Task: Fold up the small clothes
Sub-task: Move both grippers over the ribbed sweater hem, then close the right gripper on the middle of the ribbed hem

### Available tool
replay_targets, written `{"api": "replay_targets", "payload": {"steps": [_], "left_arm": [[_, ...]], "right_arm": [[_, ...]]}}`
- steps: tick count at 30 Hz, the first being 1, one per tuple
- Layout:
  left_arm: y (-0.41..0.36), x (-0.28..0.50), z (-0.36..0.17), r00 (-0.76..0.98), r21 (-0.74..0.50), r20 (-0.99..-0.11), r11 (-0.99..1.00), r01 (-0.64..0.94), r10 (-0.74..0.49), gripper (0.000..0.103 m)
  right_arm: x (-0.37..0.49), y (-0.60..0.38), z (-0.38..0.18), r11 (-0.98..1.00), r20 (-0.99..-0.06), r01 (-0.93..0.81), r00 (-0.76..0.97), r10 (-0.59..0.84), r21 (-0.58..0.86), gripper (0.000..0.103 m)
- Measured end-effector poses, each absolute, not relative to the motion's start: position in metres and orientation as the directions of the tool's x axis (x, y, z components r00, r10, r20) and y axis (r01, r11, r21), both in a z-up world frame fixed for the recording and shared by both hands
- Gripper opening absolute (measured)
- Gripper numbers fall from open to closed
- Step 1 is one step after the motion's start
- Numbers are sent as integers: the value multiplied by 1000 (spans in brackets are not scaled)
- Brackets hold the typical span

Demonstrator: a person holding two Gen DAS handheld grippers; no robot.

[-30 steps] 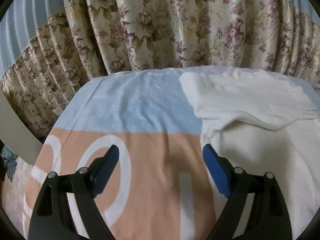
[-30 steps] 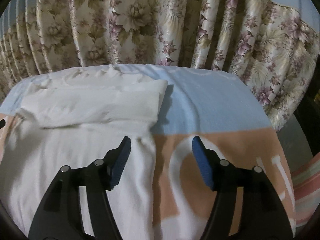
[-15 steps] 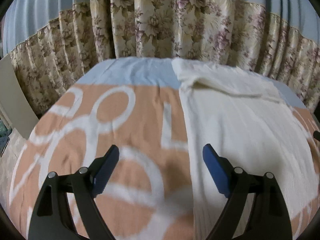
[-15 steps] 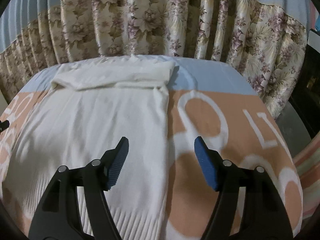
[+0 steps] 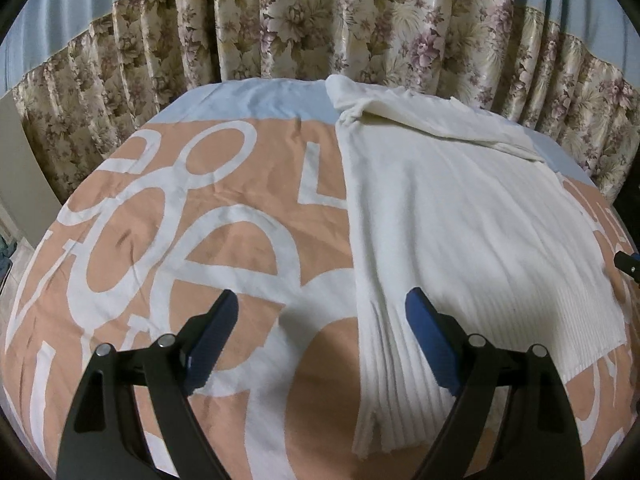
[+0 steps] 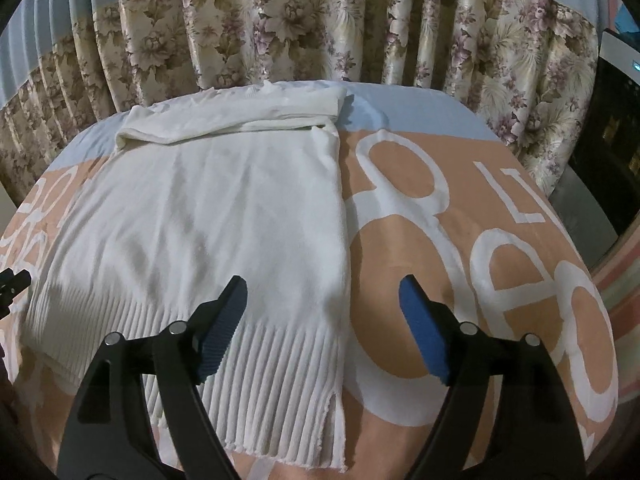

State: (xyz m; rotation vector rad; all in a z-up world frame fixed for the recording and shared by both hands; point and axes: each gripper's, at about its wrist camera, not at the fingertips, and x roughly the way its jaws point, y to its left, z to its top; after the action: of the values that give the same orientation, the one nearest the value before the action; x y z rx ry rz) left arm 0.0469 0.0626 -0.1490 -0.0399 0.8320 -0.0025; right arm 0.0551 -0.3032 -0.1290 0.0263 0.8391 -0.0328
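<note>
A cream knit sweater (image 5: 460,216) lies flat on the bed, its sleeves folded across the far end and its ribbed hem toward me. It also shows in the right wrist view (image 6: 224,216). My left gripper (image 5: 320,320) is open and empty, hovering above the hem's left corner (image 5: 376,408). My right gripper (image 6: 322,308) is open and empty above the hem's right corner (image 6: 316,408). Each gripper's tip shows at the edge of the other's view.
The bed is covered by an orange blanket with big white letters (image 5: 180,240) and a pale blue band at the far end (image 6: 416,108). Floral curtains (image 5: 320,20) hang close behind. A dark cabinet (image 6: 612,128) stands to the right.
Both grippers have drawn back from the folded sleeves at the far end toward the ribbed hem at the near end. Both stay open and empty.
</note>
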Motion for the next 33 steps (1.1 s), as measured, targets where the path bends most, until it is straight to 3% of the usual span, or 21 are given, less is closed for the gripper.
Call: {"api": "replay_targets", "payload": {"steps": [23,25,30,33], "left_arm": [[40,35,-168,618,-27,-785,999,34,-42,86],[40,36,-169,614,-31,-788,999,29,-42,86],[40,36,-170,606,-38,-794,999,26,-46,86],[36,36,-171,599,-45,-799,998,39,-59,86]], "right_arm": [[26,-308,-170,995,-822,67,568,22,72,81],[25,-308,-169,995,-819,52,572,43,88,75],[25,-294,-166,994,-816,-26,569,102,106,27],[27,-288,-166,995,-819,-40,565,98,91,23]]}}
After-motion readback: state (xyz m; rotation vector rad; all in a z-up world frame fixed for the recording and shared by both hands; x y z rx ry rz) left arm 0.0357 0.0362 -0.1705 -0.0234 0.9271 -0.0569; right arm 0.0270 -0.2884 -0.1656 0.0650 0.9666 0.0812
